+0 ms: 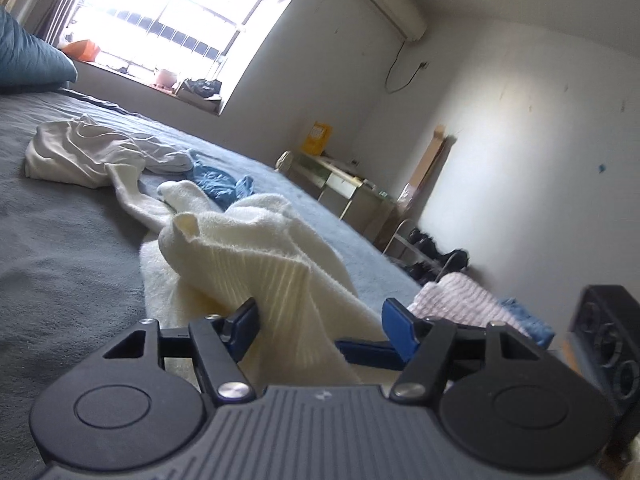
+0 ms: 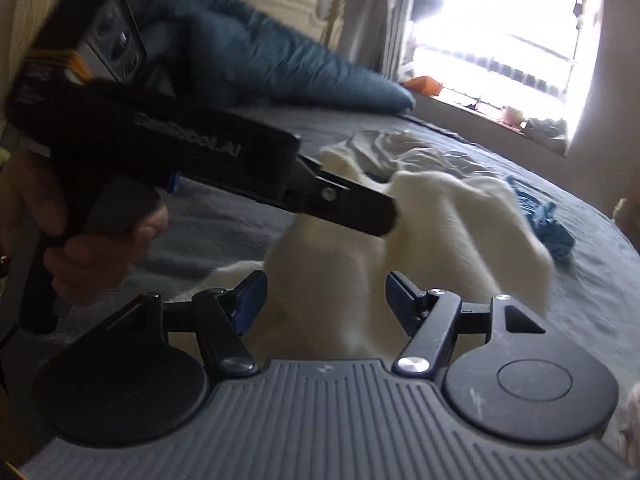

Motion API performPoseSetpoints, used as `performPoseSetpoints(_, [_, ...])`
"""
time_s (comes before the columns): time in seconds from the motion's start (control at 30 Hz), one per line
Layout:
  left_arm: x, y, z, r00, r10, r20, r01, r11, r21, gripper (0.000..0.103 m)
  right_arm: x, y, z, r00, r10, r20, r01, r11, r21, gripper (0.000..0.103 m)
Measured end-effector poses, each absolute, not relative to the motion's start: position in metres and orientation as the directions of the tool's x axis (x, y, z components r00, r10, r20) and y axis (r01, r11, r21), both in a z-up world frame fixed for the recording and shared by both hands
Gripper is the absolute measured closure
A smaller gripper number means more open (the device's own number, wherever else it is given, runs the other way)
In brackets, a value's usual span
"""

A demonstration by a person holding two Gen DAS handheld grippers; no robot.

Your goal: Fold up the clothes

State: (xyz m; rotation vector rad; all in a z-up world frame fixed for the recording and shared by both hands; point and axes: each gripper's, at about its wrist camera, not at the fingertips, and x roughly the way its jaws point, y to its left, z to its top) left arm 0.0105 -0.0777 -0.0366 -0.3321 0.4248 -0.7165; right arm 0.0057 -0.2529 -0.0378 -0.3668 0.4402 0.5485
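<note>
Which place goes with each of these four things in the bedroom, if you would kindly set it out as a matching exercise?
Things:
1. cream knit sweater
2. blue garment
3. teal pillow
4. air conditioner

Places:
A. high on the wall
B. at the head of the bed
C. running between the open fingers of the left gripper
D. crumpled on the bed beyond the sweater, next to the white garment

Pairs: 1-C, 2-D, 3-B, 4-A
</note>
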Motion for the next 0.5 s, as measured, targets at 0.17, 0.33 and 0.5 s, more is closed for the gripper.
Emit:
performPoseSetpoints(0.17, [0.01, -0.066, -0.04, 0.675, -0.702, -0.225, 0.574, 0.692, -0.437, 0.036, 0.022, -0.228, -0.049, 0.778, 0.351, -0.52, -0.528, 0.815, -0.24, 0.084])
performPoseSetpoints(0.33, [-0.003, -0.049, -0.026, 0.705, -0.672, -0.228, 0.59, 0.733, -0.339, 0.033, 0.006, -0.26, -0.033, 0.844, 0.332, -0.422, -0.41, 0.906, -0.107, 0.095])
performPoseSetpoints(0.5, [-0.009, -0.047, -0.013, 0.745, -0.614, -0.259, 0.577, 0.789, -0.211, 0.032, -0.025, -0.341, -0.013, 0.892, 0.332, -0.306, -0.285, 0.94, 0.188, 0.096])
